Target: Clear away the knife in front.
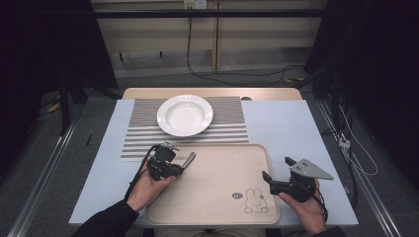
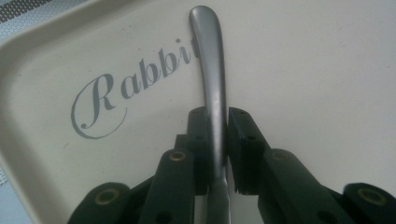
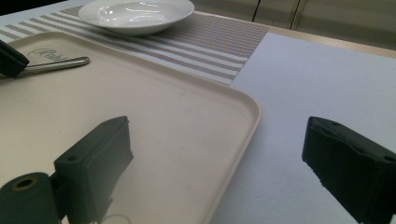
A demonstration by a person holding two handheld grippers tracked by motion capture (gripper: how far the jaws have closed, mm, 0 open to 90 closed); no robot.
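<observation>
Left gripper (image 2: 218, 154), jaws clamped on a metal utensil handle (image 2: 211, 70) over the beige rabbit tray's (image 1: 217, 197) near-left corner. Right gripper (image 1: 277, 174), jaws spread apart, straddles the tray's right rim. White bowl (image 1: 185, 114) rests on the striped placemat (image 1: 143, 133) beyond.

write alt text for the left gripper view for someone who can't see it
The left gripper is shut on a metal utensil handle, which runs up between its two black jaws to a rounded end. Beneath it lies a cream tray printed with the script word "Rabbit", its raised rim curving along the left side.
</observation>
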